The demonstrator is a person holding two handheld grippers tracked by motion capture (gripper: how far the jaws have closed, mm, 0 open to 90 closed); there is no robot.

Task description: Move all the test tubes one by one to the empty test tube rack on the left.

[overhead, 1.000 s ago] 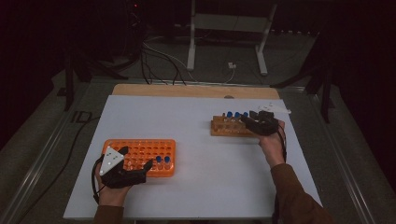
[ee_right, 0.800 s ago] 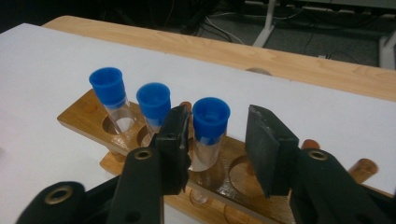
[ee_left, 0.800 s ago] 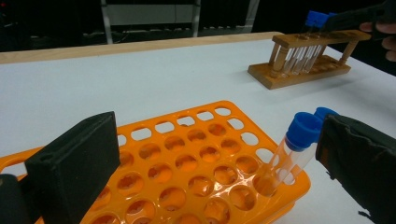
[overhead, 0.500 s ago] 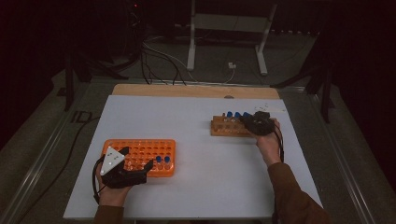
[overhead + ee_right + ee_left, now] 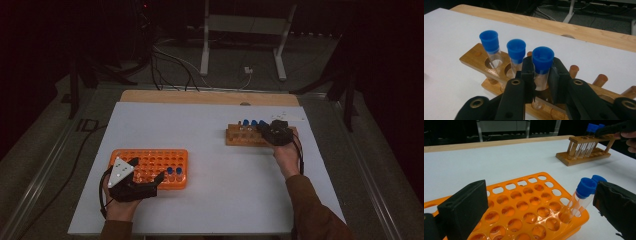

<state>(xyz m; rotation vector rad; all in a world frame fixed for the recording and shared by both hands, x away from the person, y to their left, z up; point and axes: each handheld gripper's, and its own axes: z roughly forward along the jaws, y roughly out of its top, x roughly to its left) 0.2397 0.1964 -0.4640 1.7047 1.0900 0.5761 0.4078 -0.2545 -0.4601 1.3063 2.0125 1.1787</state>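
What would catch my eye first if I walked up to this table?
Probably the bright orange rack at the near left of the white table, with two blue-capped tubes leaning in its corner holes beside the left gripper. Next, the wooden rack at the far right, where the right gripper has just closed its fingers on one blue-capped tube, with two more standing beside it.

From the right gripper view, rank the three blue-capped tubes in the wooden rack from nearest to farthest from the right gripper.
1. Right-hand tube: between the jaws of the right gripper, which have just been closing on it.
2. Middle tube: next hole to the left in the wooden rack.
3. Left-hand tube: farthest, towards the rack's left end.
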